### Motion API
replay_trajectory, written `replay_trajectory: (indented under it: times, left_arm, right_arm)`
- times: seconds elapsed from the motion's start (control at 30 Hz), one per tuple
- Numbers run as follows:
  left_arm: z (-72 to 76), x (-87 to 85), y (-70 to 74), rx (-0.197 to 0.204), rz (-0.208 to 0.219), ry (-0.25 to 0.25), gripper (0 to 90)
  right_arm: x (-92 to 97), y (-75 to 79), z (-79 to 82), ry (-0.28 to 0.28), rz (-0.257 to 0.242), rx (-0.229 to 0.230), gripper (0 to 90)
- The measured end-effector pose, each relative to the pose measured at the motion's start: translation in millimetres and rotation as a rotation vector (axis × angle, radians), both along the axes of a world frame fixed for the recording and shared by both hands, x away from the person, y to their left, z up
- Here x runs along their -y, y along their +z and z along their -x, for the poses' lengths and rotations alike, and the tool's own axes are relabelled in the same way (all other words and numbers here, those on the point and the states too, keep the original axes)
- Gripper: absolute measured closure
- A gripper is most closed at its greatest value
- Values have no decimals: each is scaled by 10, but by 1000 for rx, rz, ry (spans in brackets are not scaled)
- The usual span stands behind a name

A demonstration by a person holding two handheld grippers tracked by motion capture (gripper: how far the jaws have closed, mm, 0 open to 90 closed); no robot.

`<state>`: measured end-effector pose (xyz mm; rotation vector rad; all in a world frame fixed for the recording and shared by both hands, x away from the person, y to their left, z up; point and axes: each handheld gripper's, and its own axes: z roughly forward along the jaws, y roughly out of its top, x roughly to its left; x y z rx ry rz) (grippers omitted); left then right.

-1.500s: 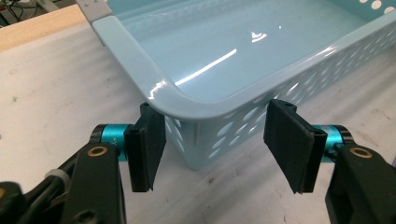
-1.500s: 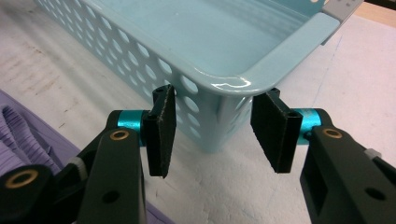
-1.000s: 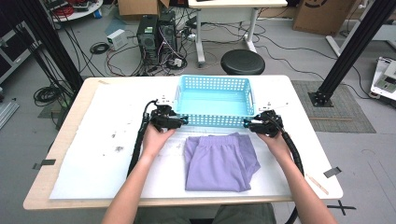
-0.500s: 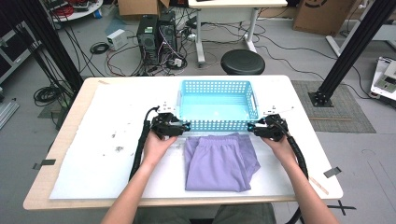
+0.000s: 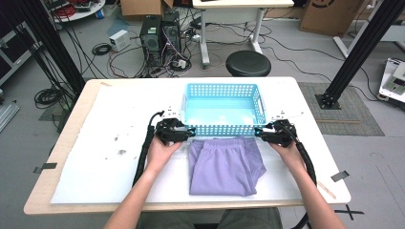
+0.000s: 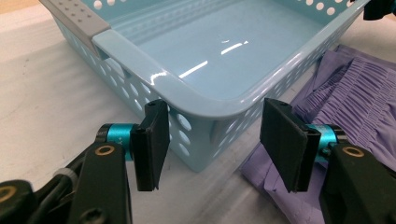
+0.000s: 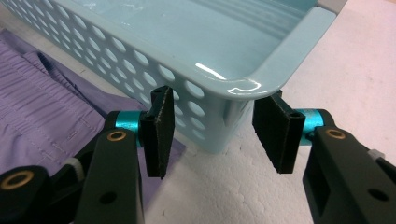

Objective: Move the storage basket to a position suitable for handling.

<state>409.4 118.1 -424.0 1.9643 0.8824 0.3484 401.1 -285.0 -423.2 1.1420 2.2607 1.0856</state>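
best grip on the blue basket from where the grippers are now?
Take the basket by its two near corners, from the person's side. The left gripper and right gripper each stand open around a rounded corner under the thick rim, which gives the pads a lip. The basket is empty, so probably light.

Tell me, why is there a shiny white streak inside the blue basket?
Left gripper view: overhead light glares off the glossy floor of the basket. Right gripper view: a smaller gleam sits on its rim corner. High view: softer and a little blurry, with a pale sheen inside the basket.
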Motion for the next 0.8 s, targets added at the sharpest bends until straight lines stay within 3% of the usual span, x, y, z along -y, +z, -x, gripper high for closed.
replay_trajectory:
  times: [0.57, 0.63, 0.8]
  left_arm:
    - [13, -13, -23, 18, 5, -5, 430]
    - [1, -29, -33, 12, 10, -14, 428]
    - [30, -90, -35, 21, 10, 18, 366]
  right_arm:
    - [12, -13, 11, 1, -5, 4, 496]
    - [12, -18, 11, 0, -3, 9, 467]
    - [27, -25, 37, -2, -6, 7, 414]
